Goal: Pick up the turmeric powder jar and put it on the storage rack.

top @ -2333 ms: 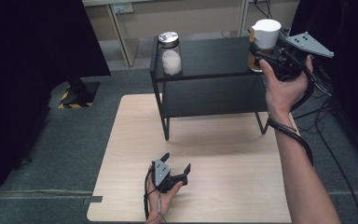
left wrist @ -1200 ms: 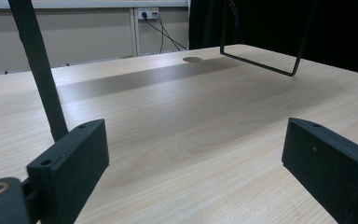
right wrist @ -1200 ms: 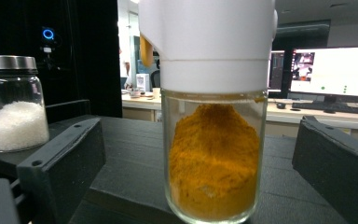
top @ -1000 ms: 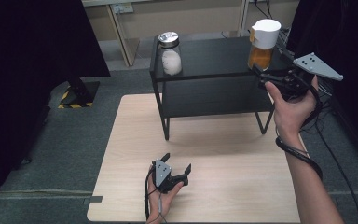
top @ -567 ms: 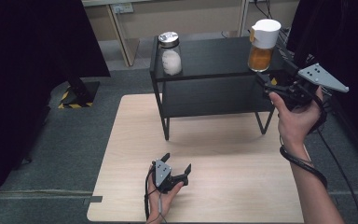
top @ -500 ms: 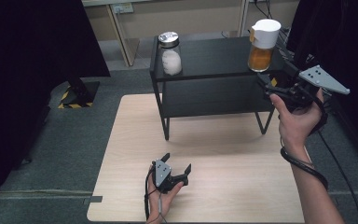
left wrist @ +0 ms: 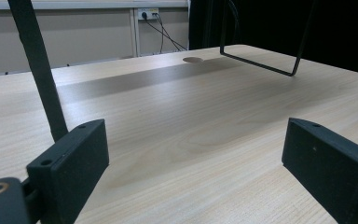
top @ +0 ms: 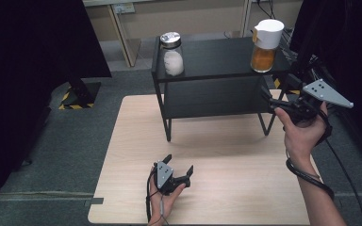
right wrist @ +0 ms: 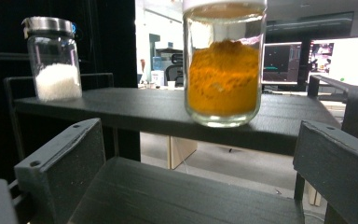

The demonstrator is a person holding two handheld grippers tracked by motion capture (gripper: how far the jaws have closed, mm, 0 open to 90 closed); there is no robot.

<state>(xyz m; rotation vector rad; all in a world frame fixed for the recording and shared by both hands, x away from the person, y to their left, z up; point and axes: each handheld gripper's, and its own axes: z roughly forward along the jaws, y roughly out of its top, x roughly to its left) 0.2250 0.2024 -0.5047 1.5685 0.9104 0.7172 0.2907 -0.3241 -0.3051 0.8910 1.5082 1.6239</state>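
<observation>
A glass jar of orange powder with a white lid stands on the right end of the top of a black two-level shelf. A second jar, holding white powder under a metal lid, stands at the shelf's left end. My right gripper is open and empty, held in the air off the shelf's right side, below the orange jar. My left gripper rests open on the wooden table near its front edge, nothing between its jaws.
The shelf's thin metal legs stand on the back half of the table. Grey carpet surrounds the table, with dark curtains left and right and a black stand base with hazard tape on the floor at left.
My right gripper let go of the orange jar on the shelf top and drew back down and to the right. The left gripper stayed where it was.
</observation>
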